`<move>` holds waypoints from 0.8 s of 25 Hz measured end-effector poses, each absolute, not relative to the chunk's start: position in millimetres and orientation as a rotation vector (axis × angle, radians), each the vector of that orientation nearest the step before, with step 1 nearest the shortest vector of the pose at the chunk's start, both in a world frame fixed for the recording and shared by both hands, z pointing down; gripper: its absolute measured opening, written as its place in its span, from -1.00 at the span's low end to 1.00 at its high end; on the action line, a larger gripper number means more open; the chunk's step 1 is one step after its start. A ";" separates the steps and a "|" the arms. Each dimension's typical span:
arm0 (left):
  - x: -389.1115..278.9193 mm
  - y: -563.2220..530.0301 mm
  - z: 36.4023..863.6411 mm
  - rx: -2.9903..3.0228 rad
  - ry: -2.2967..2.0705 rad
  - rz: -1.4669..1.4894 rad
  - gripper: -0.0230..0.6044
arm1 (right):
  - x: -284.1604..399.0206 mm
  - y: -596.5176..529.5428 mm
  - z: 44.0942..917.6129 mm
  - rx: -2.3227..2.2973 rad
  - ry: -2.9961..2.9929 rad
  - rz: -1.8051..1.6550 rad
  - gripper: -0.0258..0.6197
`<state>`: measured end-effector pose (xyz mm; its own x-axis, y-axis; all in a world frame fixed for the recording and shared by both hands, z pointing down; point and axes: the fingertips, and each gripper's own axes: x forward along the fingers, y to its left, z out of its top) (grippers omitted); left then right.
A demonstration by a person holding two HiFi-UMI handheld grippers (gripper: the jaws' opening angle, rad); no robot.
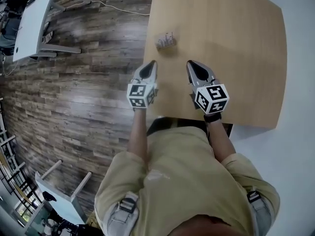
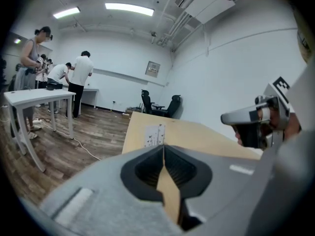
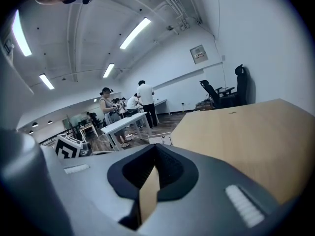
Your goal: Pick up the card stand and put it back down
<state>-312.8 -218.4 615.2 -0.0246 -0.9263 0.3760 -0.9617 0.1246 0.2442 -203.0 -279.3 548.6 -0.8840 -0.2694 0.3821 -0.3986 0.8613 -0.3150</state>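
Note:
The card stand (image 1: 166,41), small, clear and printed with dark marks, stands upright on the light wooden table (image 1: 236,43) near its left edge. It also shows ahead of the jaws as a pale card stand (image 2: 155,135) and as a low card stand (image 3: 160,138). My left gripper (image 1: 150,65) is shut and empty, just short of the stand and a little to its left. My right gripper (image 1: 193,65) is also shut with nothing in it, short of the stand to its right. Both hover side by side over the table's near part.
The table's left edge (image 1: 146,48) drops to a wood-plank floor with a cable (image 1: 113,6). A white table (image 1: 29,23) stands at the far left. Several people (image 2: 78,80) work at white tables across the room, and office chairs (image 2: 160,104) stand by the back wall.

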 end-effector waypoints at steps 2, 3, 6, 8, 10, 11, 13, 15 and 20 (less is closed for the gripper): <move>-322.3 -233.5 631.2 1.826 -1.951 0.120 -0.79 | -204.9 -288.7 563.3 0.490 -2.692 0.568 -0.91; -326.6 -239.9 638.7 1.829 -1.942 0.130 -0.73 | -206.3 -292.1 569.8 0.482 -2.684 0.571 -0.91; -335.9 -255.8 659.5 1.863 -1.904 0.175 -0.55 | -211.5 -299.1 583.5 0.454 -2.667 0.586 -0.91; -341.0 -265.7 671.4 1.904 -1.863 0.238 -0.34 | -216.7 -302.4 591.1 0.439 -2.660 0.595 -0.91; -345.9 -277.1 682.2 1.945 -1.813 0.300 -0.15 | -221.5 -307.0 598.6 0.430 -2.650 0.607 -0.91; -348.4 -283.2 686.7 1.964 -1.787 0.319 -0.05 | -223.4 -309.9 602.0 0.428 -2.644 0.615 -0.91; -353.1 -296.3 694.2 2.011 -1.735 0.339 0.09 | -226.6 -316.4 608.8 0.432 -2.633 0.631 -0.91; -356.2 -308.9 698.8 2.078 -1.688 0.352 0.24 | -229.2 -321.2 615.9 0.442 -2.621 0.649 -0.91; -347.1 -331.2 709.1 2.205 -1.589 0.478 0.33 | -229.3 -325.7 629.3 0.451 -2.599 0.677 -0.91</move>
<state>-347.1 -331.2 709.1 0.3029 -0.8225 0.4814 -0.9516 -0.2887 0.1054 -229.3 -325.7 629.3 -0.8613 -0.2016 0.4664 -0.4034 0.8293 -0.3866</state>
